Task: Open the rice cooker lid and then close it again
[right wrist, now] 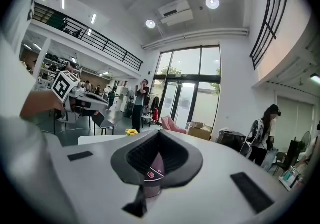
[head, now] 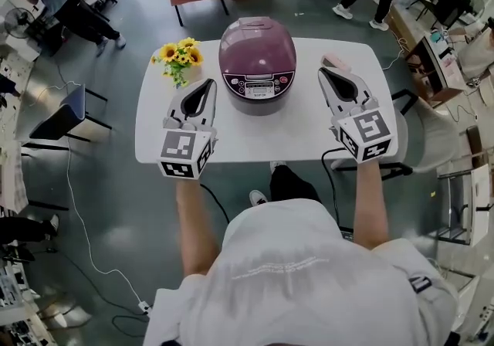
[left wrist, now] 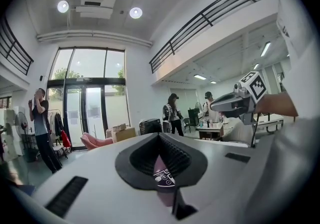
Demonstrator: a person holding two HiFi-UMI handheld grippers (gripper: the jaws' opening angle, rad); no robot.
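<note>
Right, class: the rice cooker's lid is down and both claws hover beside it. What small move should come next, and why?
Probably ease the right claw toward the front of the rice cooker, where its lid should release. The lid looks shut, both claws are shut and empty, and neither the right nor the left claw touches the cooker yet.

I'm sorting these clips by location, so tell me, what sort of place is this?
Probably a lab or workshop hall, not a home kitchen: the rice cooker sits on a lone white table on bare grey floor, a railed mezzanine runs overhead, and cluttered workbenches line the edges.
</note>
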